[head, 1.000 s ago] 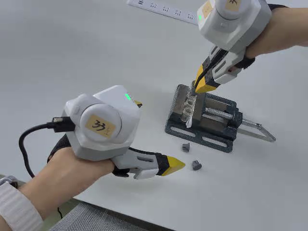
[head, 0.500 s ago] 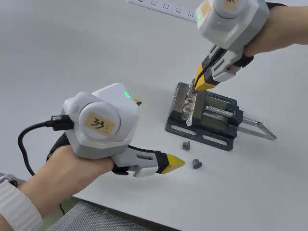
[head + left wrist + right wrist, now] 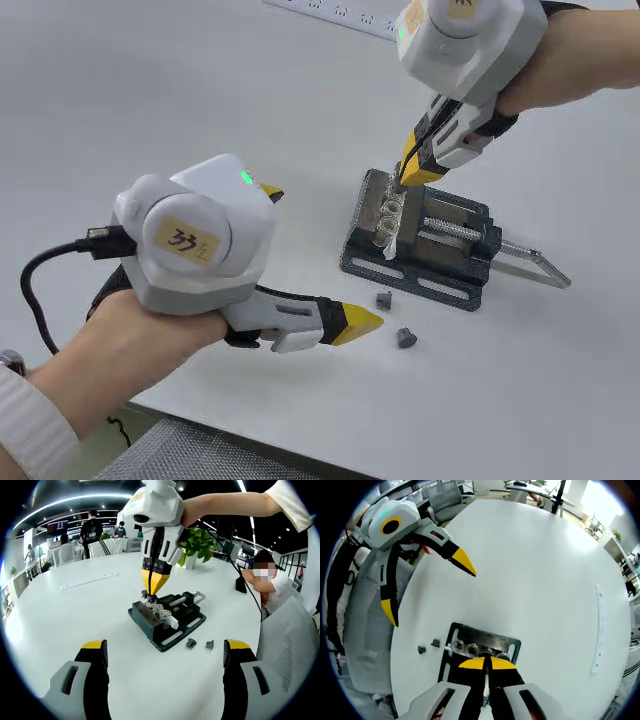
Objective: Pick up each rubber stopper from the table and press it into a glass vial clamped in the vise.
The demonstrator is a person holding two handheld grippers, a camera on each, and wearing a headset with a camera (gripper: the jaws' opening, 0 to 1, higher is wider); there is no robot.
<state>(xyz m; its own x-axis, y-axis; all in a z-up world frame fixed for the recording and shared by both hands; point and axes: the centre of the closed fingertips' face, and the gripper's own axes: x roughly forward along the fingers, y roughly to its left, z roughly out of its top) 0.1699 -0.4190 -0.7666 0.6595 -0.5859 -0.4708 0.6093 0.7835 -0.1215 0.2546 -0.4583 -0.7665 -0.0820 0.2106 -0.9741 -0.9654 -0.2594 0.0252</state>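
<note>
A dark vise (image 3: 455,262) clamps a row of glass vials (image 3: 389,216) on the white table. My right gripper (image 3: 407,180) comes down from above, shut, with its yellow tips on the far vial, where something dark shows under them (image 3: 147,598). In the right gripper view its jaws (image 3: 487,664) meet over the vise (image 3: 470,631). Two grey rubber stoppers (image 3: 384,299) (image 3: 405,338) lie loose in front of the vise. My left gripper (image 3: 315,256) hovers open to their left, holding nothing, and its own view looks at the vise (image 3: 186,617) and both stoppers (image 3: 190,642) (image 3: 209,644).
A white power strip (image 3: 330,14) lies at the table's far edge. The table's near edge runs just below my left hand, with a mesh chair (image 3: 190,455) beyond it. People sit at other tables in the background.
My left gripper has drifted a little left and up, its lower tip now nearer the stoppers. My right gripper has stayed shut over the far vial, shifting only slightly.
</note>
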